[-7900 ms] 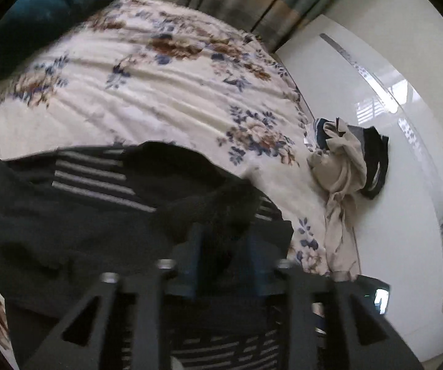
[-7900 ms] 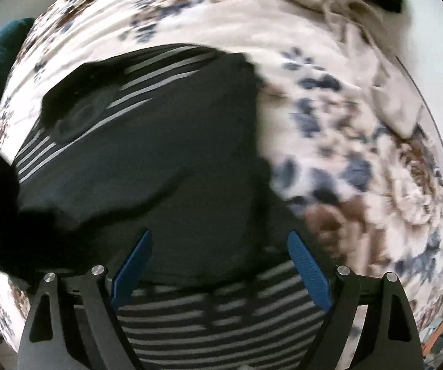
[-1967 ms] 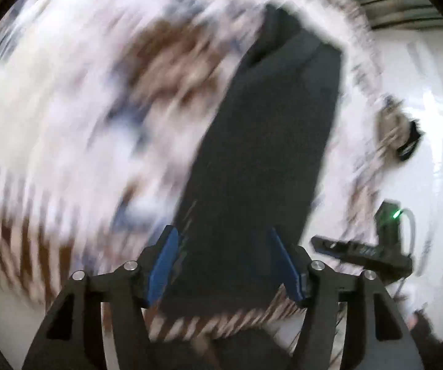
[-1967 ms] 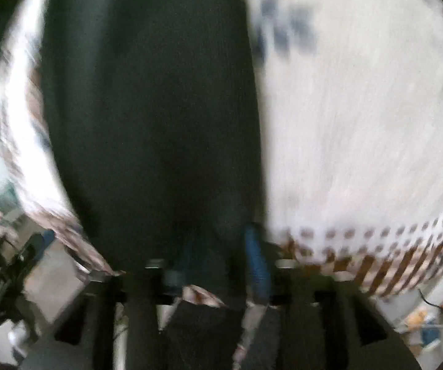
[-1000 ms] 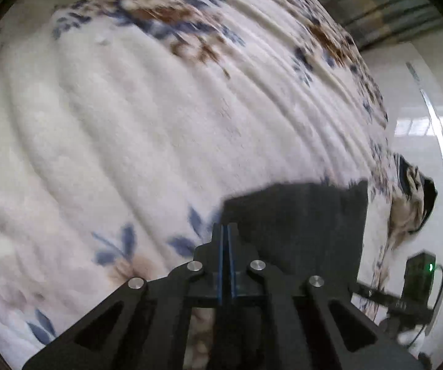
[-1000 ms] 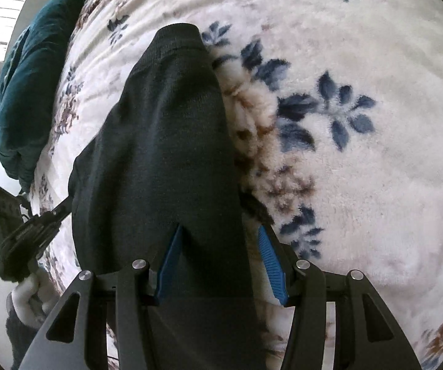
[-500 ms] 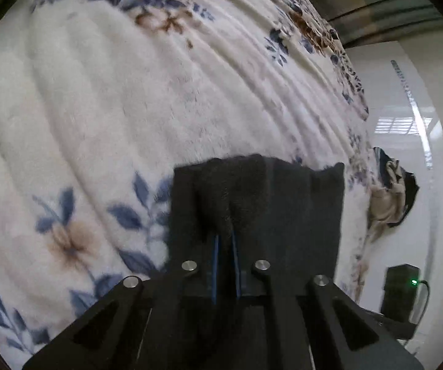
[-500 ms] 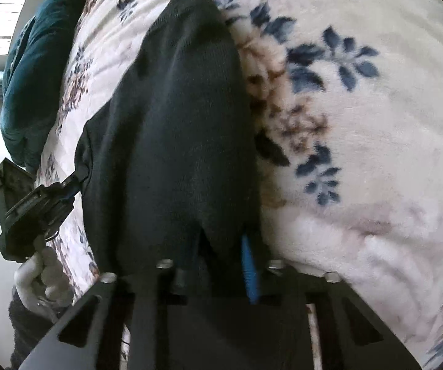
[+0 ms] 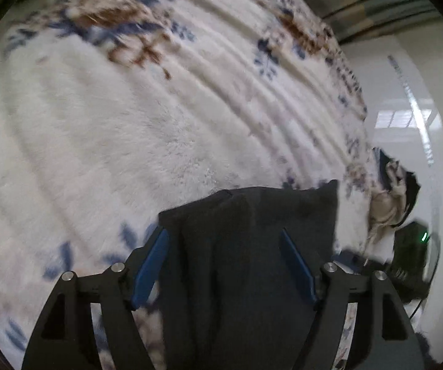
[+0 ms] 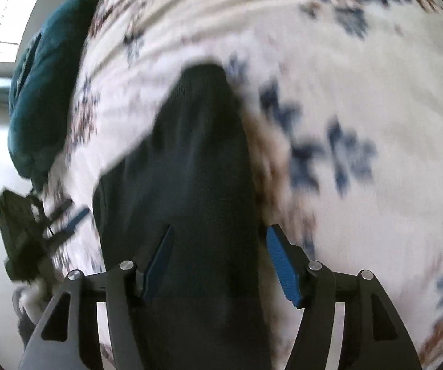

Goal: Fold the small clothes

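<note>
Dark folded garment (image 9: 246,246) lies between both grippers' just-opened jaws; bedspread (image 9: 129,141) bare beyond.

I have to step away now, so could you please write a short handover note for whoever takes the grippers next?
Left gripper: jaws have just opened, pads clear of the dark knitted garment between them.
Right gripper: likewise just opened over the same garment.
Garment: folded into a long narrow strip on the white floral fleece blanket.
Done: lengthwise folds, cloth released.
Left: probably fold the strip shorter; a pile of light and dark clothes waits at the bed's edge.
</note>
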Motion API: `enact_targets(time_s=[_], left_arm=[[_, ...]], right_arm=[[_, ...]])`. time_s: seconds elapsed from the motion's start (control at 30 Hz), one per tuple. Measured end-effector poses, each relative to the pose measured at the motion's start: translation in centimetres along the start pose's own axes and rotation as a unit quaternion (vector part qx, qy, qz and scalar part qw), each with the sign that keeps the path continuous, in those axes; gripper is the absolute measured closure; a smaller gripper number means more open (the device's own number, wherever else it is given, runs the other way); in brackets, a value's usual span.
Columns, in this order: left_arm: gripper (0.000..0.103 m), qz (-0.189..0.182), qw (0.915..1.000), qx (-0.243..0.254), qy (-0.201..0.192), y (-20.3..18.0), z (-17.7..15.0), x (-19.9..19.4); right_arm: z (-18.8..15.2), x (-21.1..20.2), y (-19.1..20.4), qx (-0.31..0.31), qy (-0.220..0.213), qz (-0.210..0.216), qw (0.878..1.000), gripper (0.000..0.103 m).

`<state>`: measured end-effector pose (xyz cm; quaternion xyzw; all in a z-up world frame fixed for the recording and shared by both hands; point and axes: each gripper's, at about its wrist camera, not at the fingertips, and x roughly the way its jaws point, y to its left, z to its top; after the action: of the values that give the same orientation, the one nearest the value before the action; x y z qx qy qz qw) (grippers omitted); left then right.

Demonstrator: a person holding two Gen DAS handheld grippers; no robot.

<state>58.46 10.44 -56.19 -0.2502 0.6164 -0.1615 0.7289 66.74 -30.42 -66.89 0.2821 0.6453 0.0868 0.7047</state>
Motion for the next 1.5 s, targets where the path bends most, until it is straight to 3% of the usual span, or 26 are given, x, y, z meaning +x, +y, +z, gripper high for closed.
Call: enact_targets(time_s=[0.07,0.1,0.13,0.17,0.2,0.27,0.33,0.43,0.47,0.5,0.53,0.57,0.7,0.83,1.03,1.17,1.23,1.3,1.5], left_arm=[[0.034,0.019,0.9997,0.011,0.014,-0.3,0.5,1.7],[0.05,0.029,0.9993,0.021,0.009,-0.5,0.5,2.0],[0.068,0.052,0.9979,0.039,-0.001,-0.7,0.5,2.2],[0.089,0.062,0.9972,0.043,0.002,-0.6,0.7,2.4],[0.089,0.053,0.9981,0.032,0.002,0.1,0.9,2.5],[0.089,0.044,0.9989,0.019,0.001,1.1,1.0,2.6],[0.089,0.032,0.9994,0.01,0.006,1.5,0.8,2.7],[0.067,0.011,0.9999,0.005,0.006,0.9,0.6,1.1],[0.052,0.009,0.9999,0.01,-0.004,0.6,0.1,-0.1],[0.039,0.005,0.9998,0.012,-0.013,0.3,-0.3,-1.0],[0.036,-0.005,0.9996,0.015,-0.023,0.0,-1.2,-2.5],[0.035,-0.009,0.9994,0.016,-0.03,-0.2,-1.9,-3.6],[0.034,-0.025,0.9984,0.014,-0.049,-0.8,-7.6,-9.0],[0.034,-0.038,0.9987,0.003,-0.034,-0.7,-15.2,-12.9],[0.034,-0.015,0.9976,-0.037,0.057,2.2,-28.3,-14.8],[0.034,0.002,0.9889,-0.066,0.134,5.1,-36.3,-12.2],[0.034,0.001,0.9825,-0.073,0.172,6.0,-39.5,-10.2],[0.034,-0.006,0.9801,-0.071,0.185,6.2,-41.8,-8.8],[0.036,-0.034,0.9817,-0.061,0.177,4.9,-43.8,-7.0]], right_arm=[[2.1,1.6,0.3,-0.001,0.011,0.007,1.0,0.038],[3.1,2.3,0.5,-0.004,0.014,0.001,1.0,0.041],[3.8,2.7,0.8,-0.013,0.011,-0.005,1.0,0.049],[4.6,3.0,1.1,-0.027,0.002,-0.014,1.0,0.082],[5.2,3.0,1.0,-0.028,-0.001,-0.023,0.999,0.096],[6.5,2.9,-0.2,-0.005,-0.017,-0.032,0.999,0.099],[7.1,3.4,-1.2,0.016,-0.004,-0.022,1.0,0.099],[6.5,3.1,-0.6,-0.002,0.017,-0.015,1.0,0.096],[6.1,2.7,-0.3,-0.005,0.021,-0.01,1.0,0.092],[5.3,1.8,0.0,-0.013,0.027,-0.003,1.0,0.079],[4.5,1.2,0.2,-0.019,0.027,-0.001,0.999,0.069],[3.5,0.3,0.4,-0.026,0.027,0.001,0.999,0.052],[-3.4,-4.3,-0.3,-0.033,0.048,0.019,0.998,0.041],[-13.1,-8.1,-2.2,-0.01,0.081,0.037,0.996,0.041],[-28.0,-9.8,-6.2,0.055,0.15,0.031,0.987,0.04],[-37.5,-7.3,-9.7,0.105,0.194,0.016,0.975,0.04],[-40.2,-5.6,-10.5,0.103,0.207,0.003,0.973,0.04],[-42.7,-3.8,-11.3,0.109,0.216,0.001,0.97,0.04],[-46.7,-0.4,-12.3,0.125,0.215,0.029,0.968,0.04]])
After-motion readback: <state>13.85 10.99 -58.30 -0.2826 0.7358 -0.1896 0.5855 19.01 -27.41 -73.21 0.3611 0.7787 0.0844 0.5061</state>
